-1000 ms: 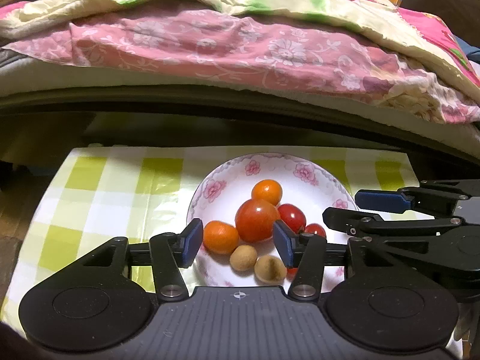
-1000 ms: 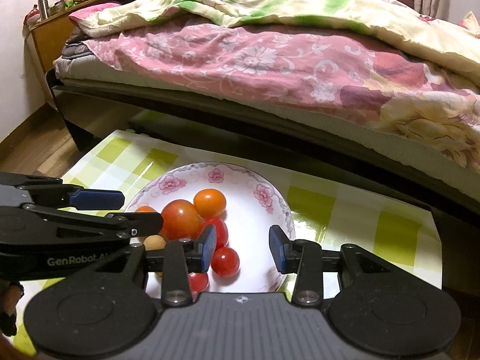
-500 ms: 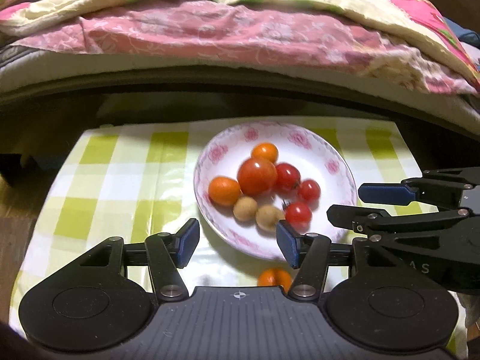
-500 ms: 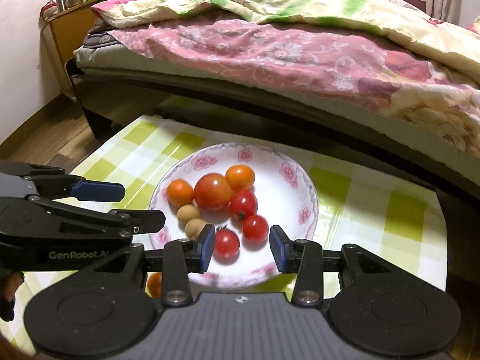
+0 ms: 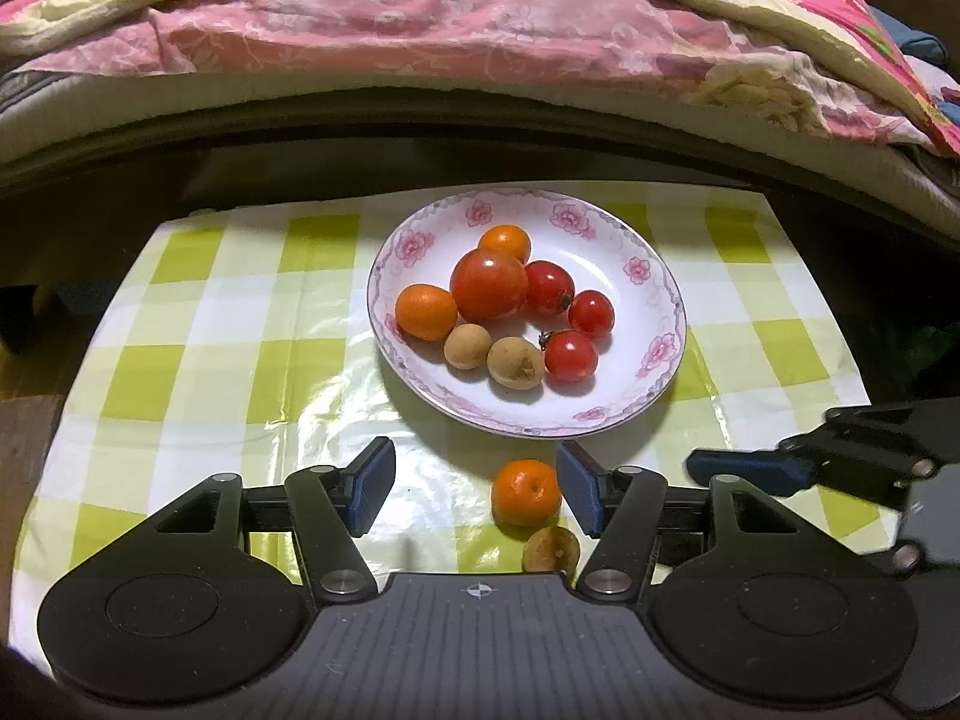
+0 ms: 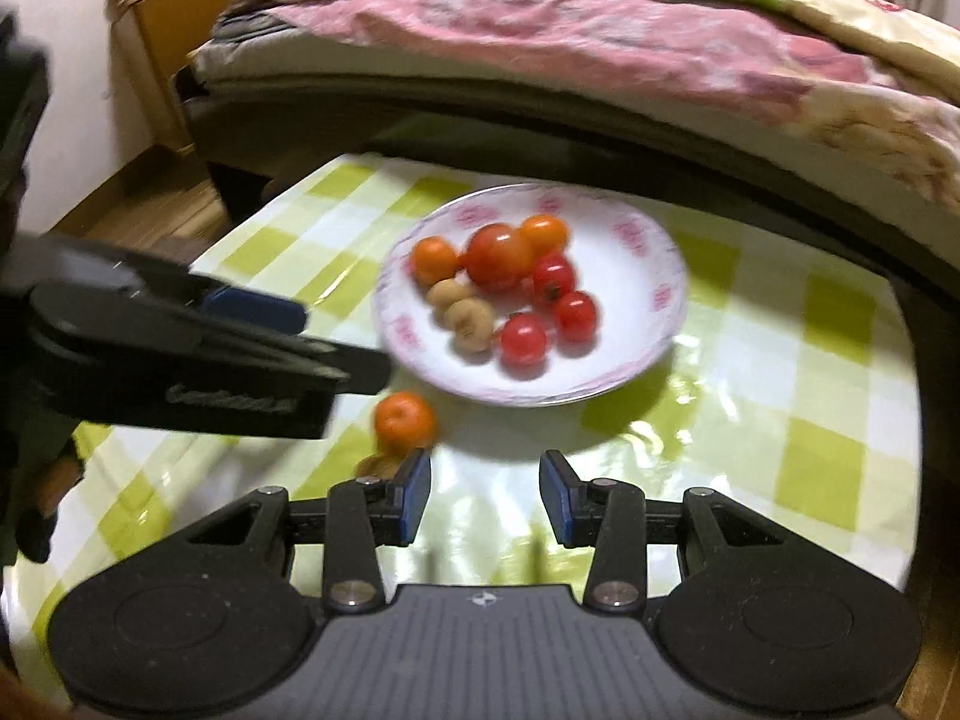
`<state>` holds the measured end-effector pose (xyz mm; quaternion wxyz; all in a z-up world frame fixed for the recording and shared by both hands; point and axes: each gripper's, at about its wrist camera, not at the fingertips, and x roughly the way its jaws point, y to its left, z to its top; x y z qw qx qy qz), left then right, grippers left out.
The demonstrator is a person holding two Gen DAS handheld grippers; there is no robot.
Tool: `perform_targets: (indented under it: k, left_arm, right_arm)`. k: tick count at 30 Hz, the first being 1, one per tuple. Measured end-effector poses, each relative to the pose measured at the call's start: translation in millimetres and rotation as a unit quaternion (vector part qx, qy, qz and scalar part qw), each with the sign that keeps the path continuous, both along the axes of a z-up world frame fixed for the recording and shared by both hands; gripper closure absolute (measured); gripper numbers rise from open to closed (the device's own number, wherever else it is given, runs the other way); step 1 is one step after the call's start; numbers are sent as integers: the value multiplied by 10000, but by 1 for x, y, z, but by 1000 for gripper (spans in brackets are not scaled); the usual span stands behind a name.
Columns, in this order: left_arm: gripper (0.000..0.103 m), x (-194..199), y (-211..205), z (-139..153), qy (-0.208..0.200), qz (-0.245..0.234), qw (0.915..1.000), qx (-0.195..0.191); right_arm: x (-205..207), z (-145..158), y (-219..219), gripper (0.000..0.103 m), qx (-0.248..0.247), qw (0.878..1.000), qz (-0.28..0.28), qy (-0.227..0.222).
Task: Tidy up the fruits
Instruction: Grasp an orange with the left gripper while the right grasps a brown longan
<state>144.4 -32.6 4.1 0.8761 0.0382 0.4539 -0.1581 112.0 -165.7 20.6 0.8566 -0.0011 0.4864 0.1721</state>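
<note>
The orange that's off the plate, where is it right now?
In the left wrist view the loose orange sits on the checked tablecloth just below the plate, beside a small brown fruit.

A flowered plate [image 6: 654,324] of fruit is seen toward the cloth's bed-side edge. An orange [image 6: 405,422] lies off it, nearer. The right gripper [image 6: 485,498] is held parted, empty.

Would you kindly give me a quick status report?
Left gripper opening, right gripper empty. Orange fruit and brown fruit off the plate. Path clear.
</note>
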Motion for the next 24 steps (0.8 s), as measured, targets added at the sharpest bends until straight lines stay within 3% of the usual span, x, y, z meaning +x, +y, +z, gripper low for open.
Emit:
perform_targets:
  k: [15,17,19,24]
  left_arm:
    - [36,5,3,-9,125,33,9999,37]
    - [36,5,2,-11,151,17,9999,58]
    - [36,5,1,-13,180,-15,9998,64]
    - [36,4,-6,-21,282,-147,9994,134]
  right_arm:
    - [14,-29,39,60,-41,9983,551,203]
    - [15,-31,39,63,35,9982,537,246]
    - [15,-30,37,74,87,9981,534,285]
    - [5,-22,19,74,96,9983,456,361]
